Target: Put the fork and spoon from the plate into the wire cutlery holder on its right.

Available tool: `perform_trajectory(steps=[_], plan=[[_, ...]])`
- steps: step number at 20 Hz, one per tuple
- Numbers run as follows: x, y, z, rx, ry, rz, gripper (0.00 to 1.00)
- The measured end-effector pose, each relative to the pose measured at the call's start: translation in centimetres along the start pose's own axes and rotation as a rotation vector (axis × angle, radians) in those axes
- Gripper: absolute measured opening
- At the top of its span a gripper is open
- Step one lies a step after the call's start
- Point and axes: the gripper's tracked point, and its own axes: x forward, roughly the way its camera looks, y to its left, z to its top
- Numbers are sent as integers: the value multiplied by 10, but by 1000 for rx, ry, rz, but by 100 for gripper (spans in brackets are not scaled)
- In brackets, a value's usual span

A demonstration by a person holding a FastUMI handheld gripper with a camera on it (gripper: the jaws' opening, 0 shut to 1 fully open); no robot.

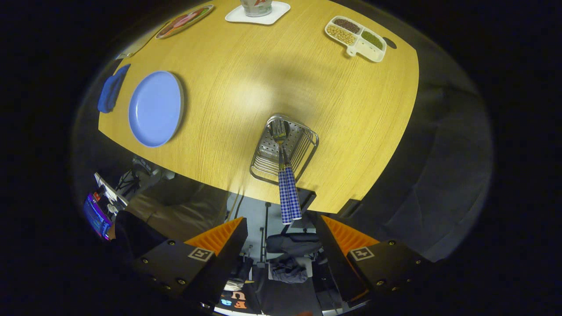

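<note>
A folded blue cloth (112,89) lies soft and rumpled at the edge of the tabletop (246,87), whose pale wood grain runs in fine streaks. Just beside the cloth sits a round, smooth blue plate (155,108), bare and matte with a thin rim. Near the tabletop's middle stands the wire cutlery holder (284,149), a shiny metal basket with thin curved rods and a perforated base. The fork (281,145) and spoon (293,193) rest in it, heads down, their handles wrapped in blue-and-white check and sticking out together toward the claw (281,245). The claw hangs wide apart just short of those handles, gripping nothing, its ridged pads facing each other. At the far side sit a white tray (259,15) under a jar and, further right, a white divided dish (358,37) of dried beans.
</note>
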Motion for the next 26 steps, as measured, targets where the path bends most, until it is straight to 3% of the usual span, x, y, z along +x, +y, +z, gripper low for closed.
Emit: perform_trajectory(steps=[8, 14, 18, 26], plan=[[-37, 88, 30, 40, -565, 39, 96], [-88, 153, 47, 133, -1141, 22, 97], [-150, 169, 31, 202, -1533, -21, 96], [-193, 180, 10, 236, -1759, -85, 96]])
